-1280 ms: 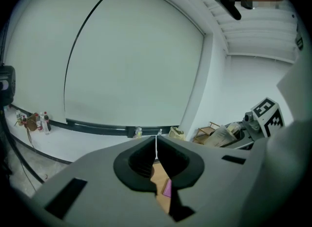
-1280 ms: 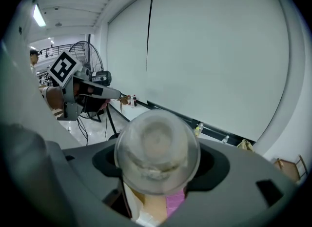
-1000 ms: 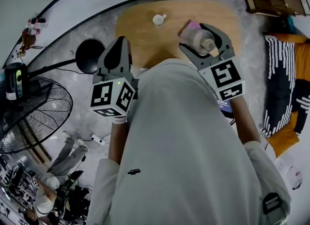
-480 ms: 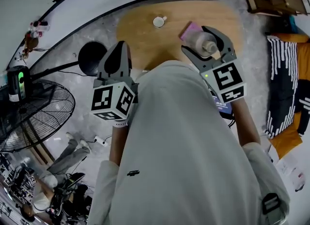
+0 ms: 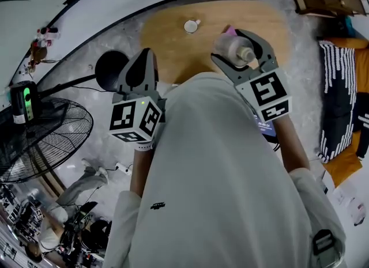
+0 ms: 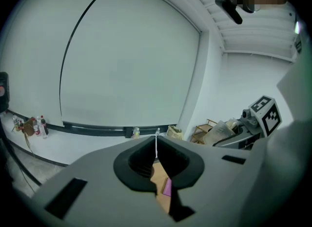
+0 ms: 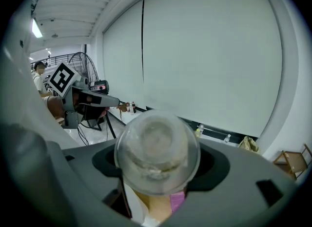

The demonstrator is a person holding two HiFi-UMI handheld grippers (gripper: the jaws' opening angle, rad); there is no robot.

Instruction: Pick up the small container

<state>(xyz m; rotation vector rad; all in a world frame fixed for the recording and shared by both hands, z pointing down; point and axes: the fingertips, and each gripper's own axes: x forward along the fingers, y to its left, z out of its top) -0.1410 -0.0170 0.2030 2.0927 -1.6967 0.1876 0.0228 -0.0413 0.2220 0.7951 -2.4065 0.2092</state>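
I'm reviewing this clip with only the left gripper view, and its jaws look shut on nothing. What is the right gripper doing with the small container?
Observer: The right gripper view shows the right gripper clamped on the small container, which is clear and round and fills the space between the jaws.
Operator: Is it off the table?
Observer: It looks lifted. That view faces the far wall, and the wooden table and a pink item show below the container.
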